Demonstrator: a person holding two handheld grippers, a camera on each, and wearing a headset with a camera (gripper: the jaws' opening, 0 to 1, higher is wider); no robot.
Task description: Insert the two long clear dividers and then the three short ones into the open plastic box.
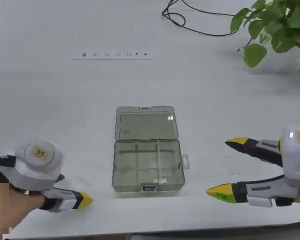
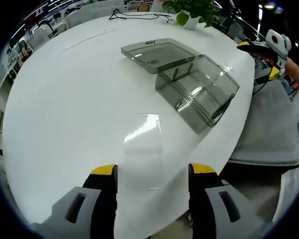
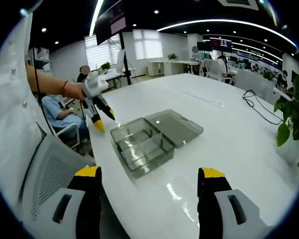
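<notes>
The open smoky-clear plastic box (image 1: 123,172) sits mid-table with its lid (image 1: 146,122) laid flat behind it. Clear dividers (image 1: 158,161) stand inside the base, one running front to back and one crosswise. The box is also in the left gripper view (image 2: 202,92) and the right gripper view (image 3: 142,144). My left gripper (image 1: 74,189) hovers open, low and left of the box, its jaws (image 2: 153,170) over bare table with a faint clear flat piece (image 2: 142,144) lying ahead of them. My right gripper (image 1: 226,167) is open to the right of the box, holding nothing (image 3: 149,173).
A white power strip (image 1: 113,54) lies at the back, with a black cable (image 1: 190,20) and a potted plant (image 1: 277,27) at the far right. The table's near edge runs just below both grippers. A grey mesh chair (image 3: 50,164) stands beside it.
</notes>
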